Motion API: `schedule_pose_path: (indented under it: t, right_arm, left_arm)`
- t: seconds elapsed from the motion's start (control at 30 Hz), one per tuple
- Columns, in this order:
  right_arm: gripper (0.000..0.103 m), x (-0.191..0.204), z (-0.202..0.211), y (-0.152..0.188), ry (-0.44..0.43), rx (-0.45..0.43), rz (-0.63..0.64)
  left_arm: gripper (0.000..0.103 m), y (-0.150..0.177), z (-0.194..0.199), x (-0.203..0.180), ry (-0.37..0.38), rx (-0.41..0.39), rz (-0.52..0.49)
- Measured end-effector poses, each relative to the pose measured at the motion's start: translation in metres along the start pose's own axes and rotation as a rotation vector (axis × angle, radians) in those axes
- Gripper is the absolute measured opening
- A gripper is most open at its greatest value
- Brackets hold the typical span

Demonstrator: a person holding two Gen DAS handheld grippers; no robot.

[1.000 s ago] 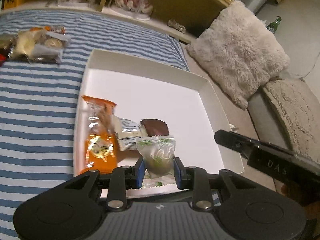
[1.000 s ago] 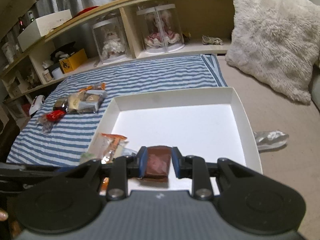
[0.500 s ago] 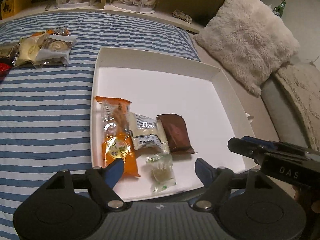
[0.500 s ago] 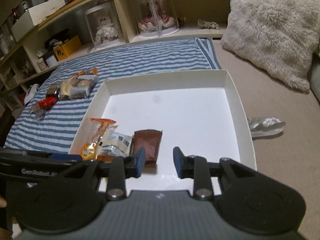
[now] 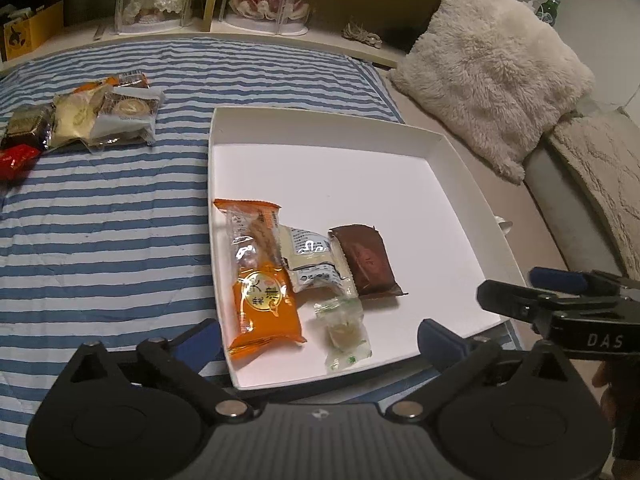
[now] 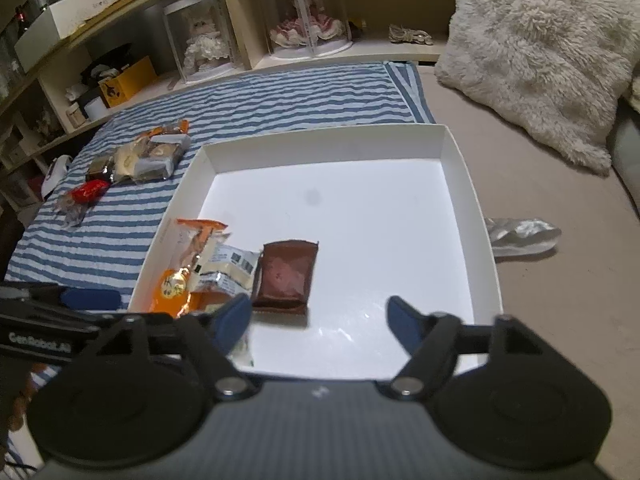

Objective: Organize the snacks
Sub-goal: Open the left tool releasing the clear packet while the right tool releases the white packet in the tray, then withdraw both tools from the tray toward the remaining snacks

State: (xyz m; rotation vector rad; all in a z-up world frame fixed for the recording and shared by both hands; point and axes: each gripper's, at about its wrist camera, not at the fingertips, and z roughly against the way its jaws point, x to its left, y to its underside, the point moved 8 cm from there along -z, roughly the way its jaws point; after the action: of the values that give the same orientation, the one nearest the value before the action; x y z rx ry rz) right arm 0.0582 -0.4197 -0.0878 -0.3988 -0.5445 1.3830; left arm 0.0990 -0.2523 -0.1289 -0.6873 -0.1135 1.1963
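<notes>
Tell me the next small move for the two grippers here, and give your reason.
Probably swing the left gripper toward the snack pile on the striped blanket. Both grippers' jaws are opening with nothing between them, the right gripper included. Four snacks already lie in the white box, the brown packet among them, so the loose snacks outside are what remains.

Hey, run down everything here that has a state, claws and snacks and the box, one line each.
left claw: empty, jaws opening
right claw: empty, jaws opening
white box: open, no lid on it, holding four snacks
orange packet: lying flat in the box
white packet: in the box, between orange and brown
brown packet: lying flat in the box
clear green candy: sealed, in the box
loose snack pile: not yet boxed, on the striped cloth
</notes>
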Motion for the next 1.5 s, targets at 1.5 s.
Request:
schedule_pose_path:
  t: [1.5]
  right_arm:
    - [0.103,0.119,-0.003,-0.039,-0.059,-0.092,0.063]
  left_arm:
    - [0.103,-0.038,0.1,0.176,-0.181,-0.203,0.078]
